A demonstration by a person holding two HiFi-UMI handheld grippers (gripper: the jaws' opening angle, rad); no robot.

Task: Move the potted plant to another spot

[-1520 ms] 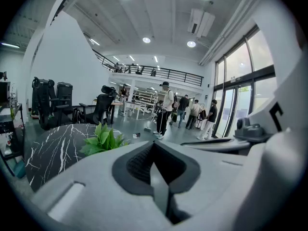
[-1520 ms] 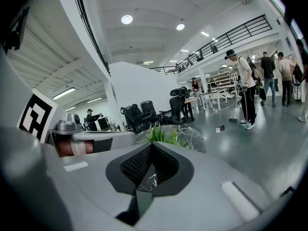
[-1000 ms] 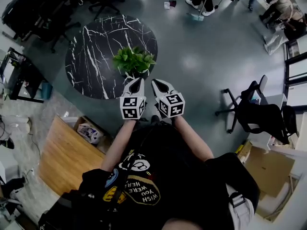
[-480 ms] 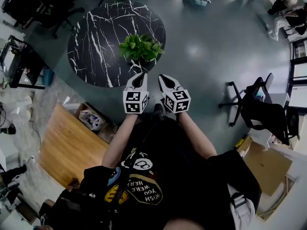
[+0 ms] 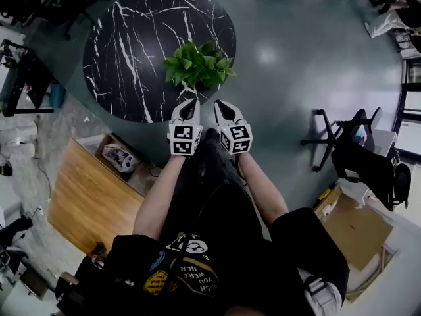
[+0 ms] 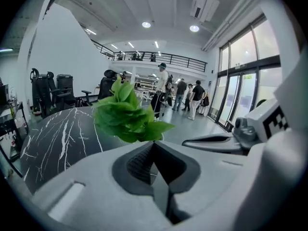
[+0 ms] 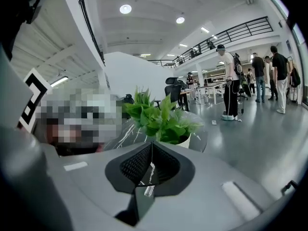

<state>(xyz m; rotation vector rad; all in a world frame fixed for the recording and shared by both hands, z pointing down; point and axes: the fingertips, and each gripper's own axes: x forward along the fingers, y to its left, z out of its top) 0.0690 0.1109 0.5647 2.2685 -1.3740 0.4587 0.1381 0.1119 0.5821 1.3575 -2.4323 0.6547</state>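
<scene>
The potted plant (image 5: 199, 64) stands upright on the round black marbled tabletop (image 5: 125, 51), close to the edge nearest the person and towards that edge's right side. In the right gripper view its white pot (image 7: 186, 140) shows under the green leaves.

Both of the person's bare forearms reach forward side by side from a black shirt, the left forearm (image 5: 160, 199) and the right forearm (image 5: 261, 191) angling slightly inward. The left gripper (image 5: 192, 102) and right gripper (image 5: 218, 104) sit just beside each other with their marker cubes facing up. Their noses point at the plant and tip somewhat downward.

In the left gripper view, the left gripper (image 6: 154, 144) has its jaws pressed together with nothing between them, and the plant (image 6: 127, 114) rises beyond the tip. The right gripper (image 7: 151, 147) is likewise pressed together and empty, with the plant straight ahead of it. Neither gripper touches the leaves or the pot. In the head view both tips stop just short of the foliage, near the tabletop's near edge.
</scene>
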